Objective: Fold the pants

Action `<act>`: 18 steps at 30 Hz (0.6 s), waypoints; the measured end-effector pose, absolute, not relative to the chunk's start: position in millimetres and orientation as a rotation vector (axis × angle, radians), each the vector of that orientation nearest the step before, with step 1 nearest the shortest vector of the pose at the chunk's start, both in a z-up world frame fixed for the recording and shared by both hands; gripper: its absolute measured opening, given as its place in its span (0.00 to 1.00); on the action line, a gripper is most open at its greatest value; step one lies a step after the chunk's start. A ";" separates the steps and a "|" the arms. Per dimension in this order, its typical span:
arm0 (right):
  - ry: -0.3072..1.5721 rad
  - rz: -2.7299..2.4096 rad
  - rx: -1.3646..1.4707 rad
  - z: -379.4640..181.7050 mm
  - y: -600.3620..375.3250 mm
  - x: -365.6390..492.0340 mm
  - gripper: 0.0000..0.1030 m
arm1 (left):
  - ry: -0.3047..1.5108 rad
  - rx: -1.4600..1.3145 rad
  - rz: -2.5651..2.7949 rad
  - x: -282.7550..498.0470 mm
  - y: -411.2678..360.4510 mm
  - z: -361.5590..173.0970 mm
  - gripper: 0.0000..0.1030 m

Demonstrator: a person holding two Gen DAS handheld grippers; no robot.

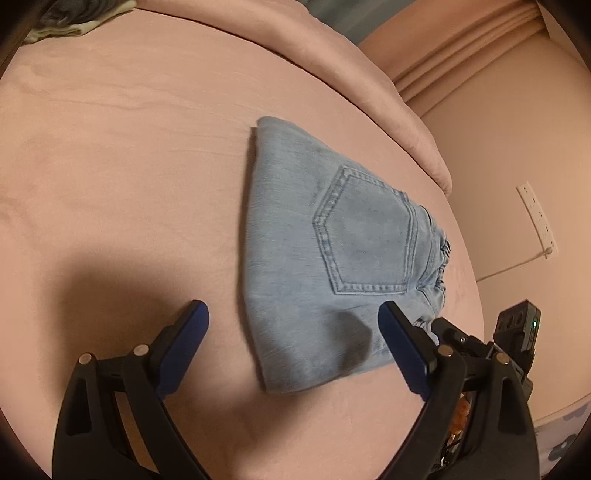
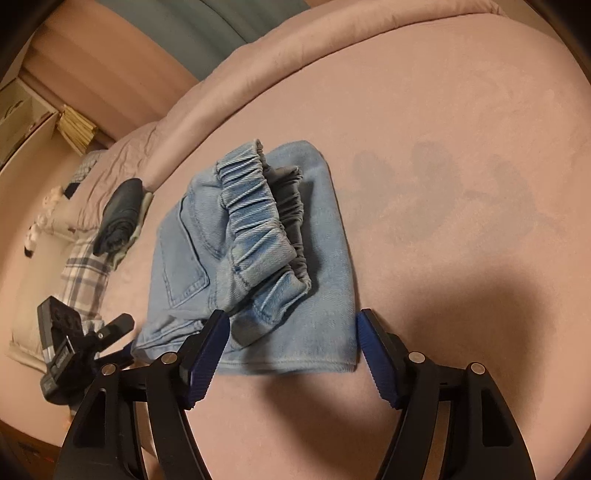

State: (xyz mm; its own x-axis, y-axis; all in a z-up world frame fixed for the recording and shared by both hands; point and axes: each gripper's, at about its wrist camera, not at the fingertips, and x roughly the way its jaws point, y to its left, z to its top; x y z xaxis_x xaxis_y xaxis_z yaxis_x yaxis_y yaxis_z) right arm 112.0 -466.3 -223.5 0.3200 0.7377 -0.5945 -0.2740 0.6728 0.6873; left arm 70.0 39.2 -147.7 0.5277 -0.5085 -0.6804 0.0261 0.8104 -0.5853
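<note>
Jeans (image 1: 325, 240) lay folded compact on pink bed (image 1: 110, 166), w/ left gripper (image 1: 293, 341) & right gripper (image 2: 291, 341) both wide, empty; best to press flat, tuck elastic waistband (image 2: 258, 206).

The folded jeans (image 1: 332, 251) lie on the pink bed (image 1: 110, 166) near its right edge, the only bulk in the middle of the sheet. Left of them the sheet runs bare toward the far left corner, where a small pile of dark and pale green clothes (image 1: 66, 22) sits. Along the far edge the rolled pink duvet (image 1: 351, 85) forms a raised ridge. From the right wrist view, bare sheet spreads right of the jeans. The left gripper (image 1: 293, 321) and right gripper (image 2: 291, 328) hover spread wide at the near end of the jeans, close beside each other there.
</note>
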 end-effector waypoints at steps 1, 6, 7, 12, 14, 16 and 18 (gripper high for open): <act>1.044 0.709 0.518 -222.9 -465.3 113.3 0.70 | 0.975 -0.553 -0.348 71.9 38.1 -148.4 0.90; 1.053 0.737 0.520 -223.1 -458.8 122.0 0.78 | 0.984 -0.509 -0.381 81.7 26.4 -148.3 0.90; 1.054 0.743 0.518 -223.0 -455.7 124.6 0.79 | 0.985 -0.506 -0.389 83.6 24.6 -149.0 0.90; 1.048 0.762 0.482 -221.9 -441.4 139.1 0.84 | 0.998 -0.469 -0.412 97.8 12.9 -149.8 0.92; 1.045 0.773 0.484 -221.3 -439.5 143.6 0.84 | 0.998 -0.478 -0.422 100.8 12.7 -149.7 0.92; 1.057 0.781 0.482 -220.0 -441.2 144.4 0.84 | 1.000 -0.496 -0.430 101.5 16.0 -150.9 0.92; 1.072 0.810 0.458 -217.7 -444.7 140.5 0.84 | 0.997 -0.506 -0.442 101.3 19.8 -152.7 0.92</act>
State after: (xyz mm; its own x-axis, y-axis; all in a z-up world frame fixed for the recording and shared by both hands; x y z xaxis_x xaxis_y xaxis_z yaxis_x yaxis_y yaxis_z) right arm 140.5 -444.7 -217.7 0.2393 0.7712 -0.5900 -0.3569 0.6349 0.6852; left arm 101.3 19.8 -152.7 0.4738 -0.5664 -0.6744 0.1200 0.8001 -0.5877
